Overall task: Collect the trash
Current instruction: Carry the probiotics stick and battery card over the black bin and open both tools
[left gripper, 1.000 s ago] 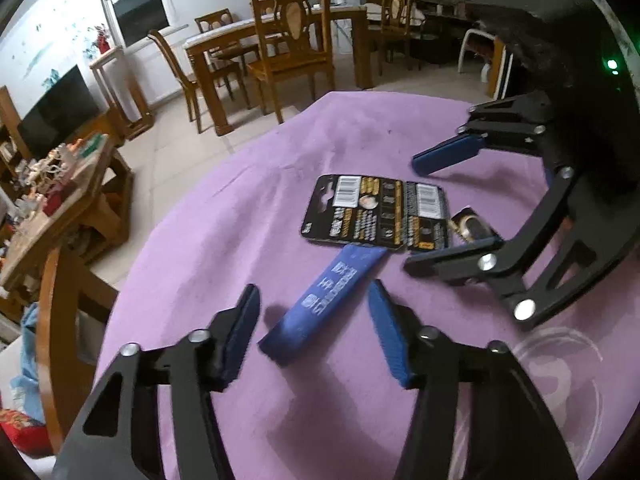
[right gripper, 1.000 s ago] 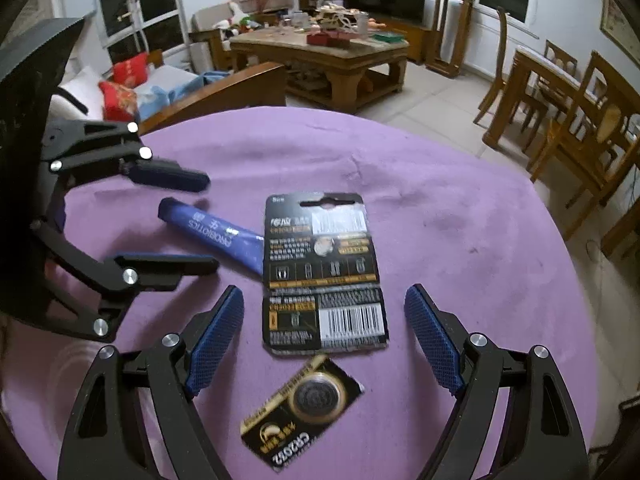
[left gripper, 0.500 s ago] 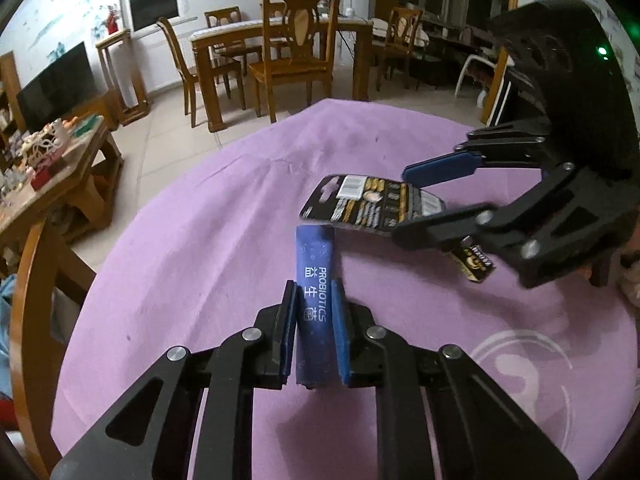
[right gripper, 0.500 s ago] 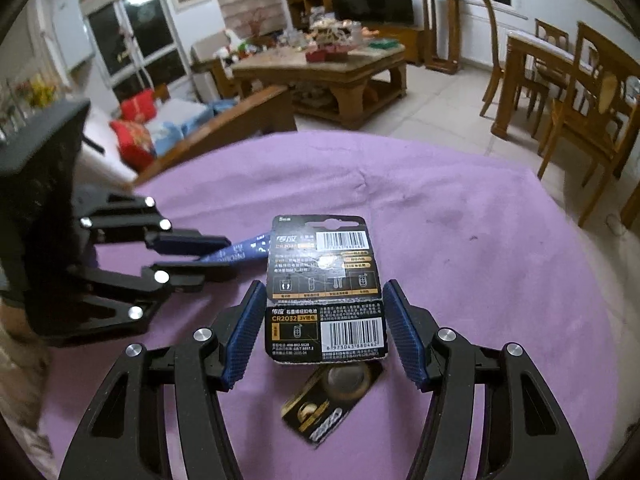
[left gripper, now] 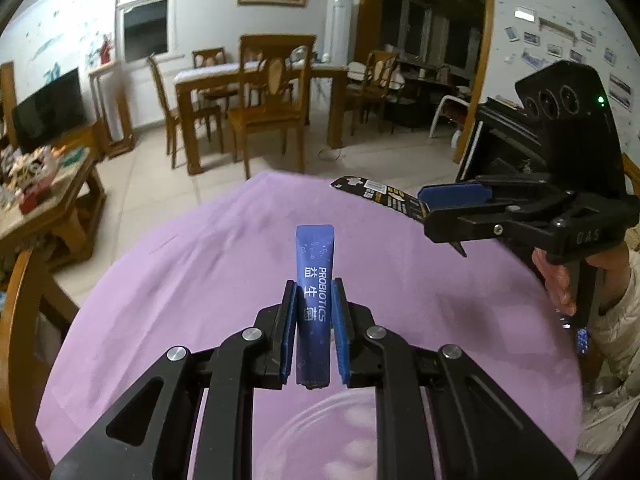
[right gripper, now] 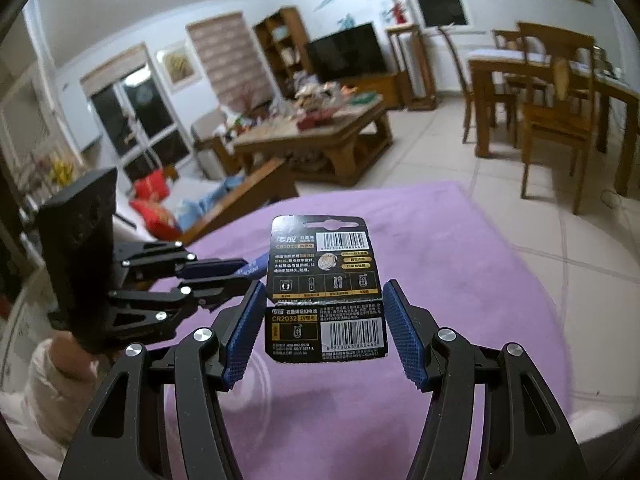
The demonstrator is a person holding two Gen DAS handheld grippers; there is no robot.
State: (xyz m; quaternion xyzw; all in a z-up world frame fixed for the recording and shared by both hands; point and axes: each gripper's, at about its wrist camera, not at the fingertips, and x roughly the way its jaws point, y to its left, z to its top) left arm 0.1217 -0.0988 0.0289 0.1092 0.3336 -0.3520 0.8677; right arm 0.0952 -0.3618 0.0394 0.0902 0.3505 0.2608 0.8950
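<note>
Item 1: blue probiotics sachet [left gripper: 314,280], pinched lengthwise between the pads of the left claw [left gripper: 315,332], raised off the purple tablecloth [left gripper: 192,280].

Item 2: black CR2032 battery card [right gripper: 326,292], empty packaging with barcodes facing the camera, gripped at its two side edges by the right claw [right gripper: 325,332], also lifted above the table; from the left wrist view it shows edge-on [left gripper: 380,194].

Remaining stock: no loose trash shows on the visible cloth, though both claws hide part of it.

Status: both pieces picked up; disposal outstanding. No bin or bag is identifiable in either view.

Surroundings: dining chairs [left gripper: 268,108], cluttered coffee table [right gripper: 320,128], television [right gripper: 346,54].
</note>
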